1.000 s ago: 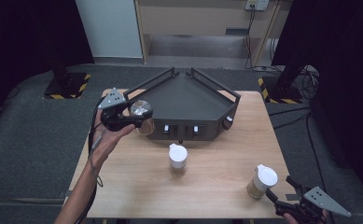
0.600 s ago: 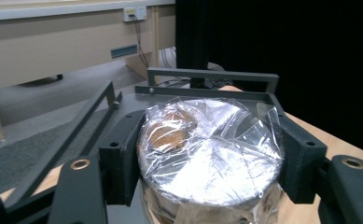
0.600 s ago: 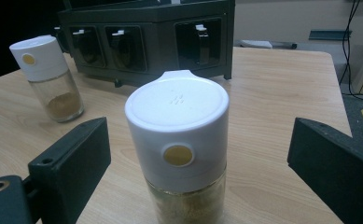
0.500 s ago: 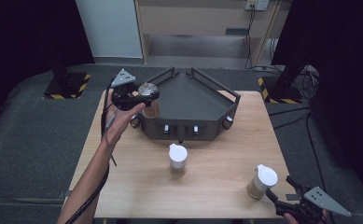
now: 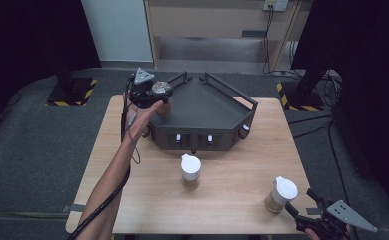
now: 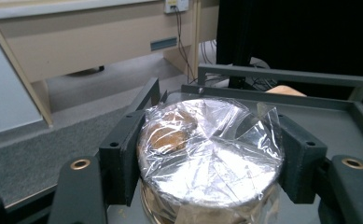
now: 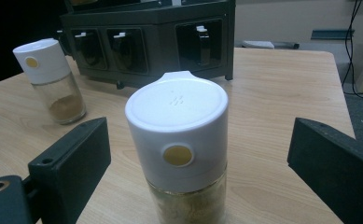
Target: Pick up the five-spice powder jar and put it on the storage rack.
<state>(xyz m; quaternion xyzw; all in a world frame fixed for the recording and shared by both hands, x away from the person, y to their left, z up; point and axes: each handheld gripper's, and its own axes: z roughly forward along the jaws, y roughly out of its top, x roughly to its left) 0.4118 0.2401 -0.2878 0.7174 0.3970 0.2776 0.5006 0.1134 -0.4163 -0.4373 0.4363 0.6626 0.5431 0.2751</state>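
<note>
High view: the left gripper (image 5: 154,94) is held at the far left corner of the dark rack (image 5: 207,107) that stands at the far middle of the wooden table (image 5: 232,200). Its jaws are clamped on a foil-wrapped jar (image 5: 160,90), which is over the rack's left rim. The left hand (image 5: 141,119) and forearm reach up to it from the bottom edge. In front of the rack stands a white-capped shaker (image 5: 190,171), alone near the table's middle. A second white-capped shaker (image 5: 280,194) stands near the front right corner, and the right gripper (image 5: 302,210) sits just behind it at the bottom right, jaws spread. No writing can be read from here.

Left gripper view: the two black jaws press against both sides of the foil-wrapped jar (image 6: 207,158). Its top is covered in crinkled clear film over something shiny, with a brown patch showing at the upper left. No label can be seen on it. Beyond the jar lie the rack's flat top and raised rails (image 6: 282,77).

Right gripper view: the near shaker (image 7: 181,149) stands upright on the table between the wide-open jaws, which stay clear of it on both sides. Its white cap has a round yellow-brown dot on the front and a small embossed mark on top, too faint to read. Pale powder fills its glass body. The other shaker (image 7: 51,79), with the same dot, stands at the left, holding brown powder. Behind is the rack's front (image 7: 146,37) with three recessed openings
</note>
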